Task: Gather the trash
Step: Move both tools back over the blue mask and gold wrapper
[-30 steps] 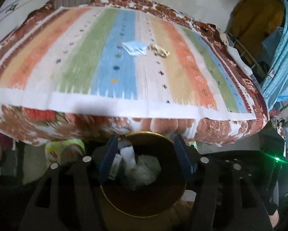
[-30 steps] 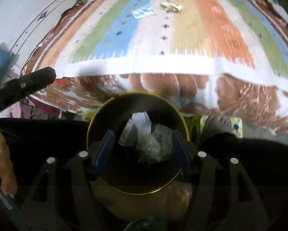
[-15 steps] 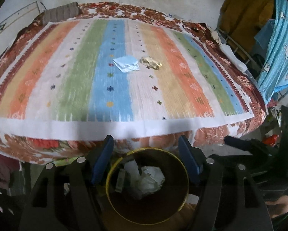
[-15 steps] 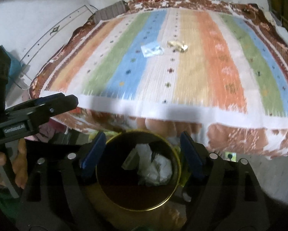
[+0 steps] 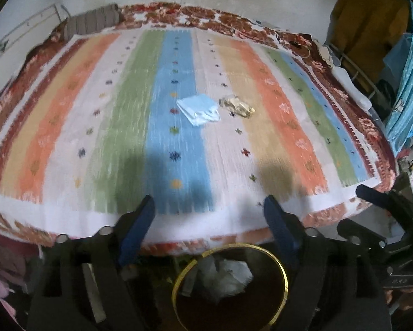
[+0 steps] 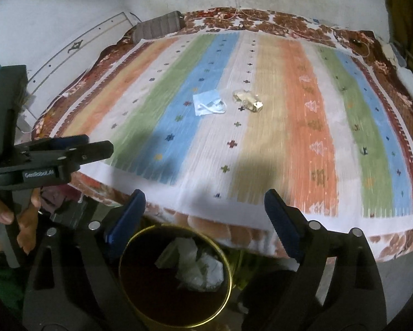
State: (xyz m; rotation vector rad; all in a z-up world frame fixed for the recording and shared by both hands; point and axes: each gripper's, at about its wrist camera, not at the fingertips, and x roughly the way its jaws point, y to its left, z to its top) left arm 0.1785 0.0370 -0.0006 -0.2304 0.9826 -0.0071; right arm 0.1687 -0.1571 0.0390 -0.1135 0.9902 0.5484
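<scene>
A pale blue face mask point(image 5: 199, 109) point(image 6: 209, 106) and a crumpled gold wrapper point(image 5: 236, 106) point(image 6: 247, 100) lie side by side mid-bed on the striped bedspread point(image 5: 129, 127) point(image 6: 303, 138). Below the bed's near edge stands a dark bin with a gold rim point(image 5: 285, 275) point(image 6: 228, 270); white crumpled trash point(image 5: 225, 275) point(image 6: 195, 264) lies inside. My left gripper point(image 5: 209, 215) hovers over the bed edge above the bin, its jaws opening and nothing between them. My right gripper point(image 6: 203, 212) does the same, and each gripper shows in the other's view point(image 5: 377, 195) point(image 6: 68, 151).
A folded grey-brown cloth point(image 5: 93, 22) point(image 6: 159, 26) lies at the bed's far left corner by the wall. Hanging clothes and a blue curtain point(image 5: 410, 82) crowd the right side. A hand point(image 6: 2, 215) holds the left gripper's handle.
Both grippers have risen from just over the bin toward the bed, and their jaws have spread wider. The bin has slid lower in both views; the mask and wrapper stay put.
</scene>
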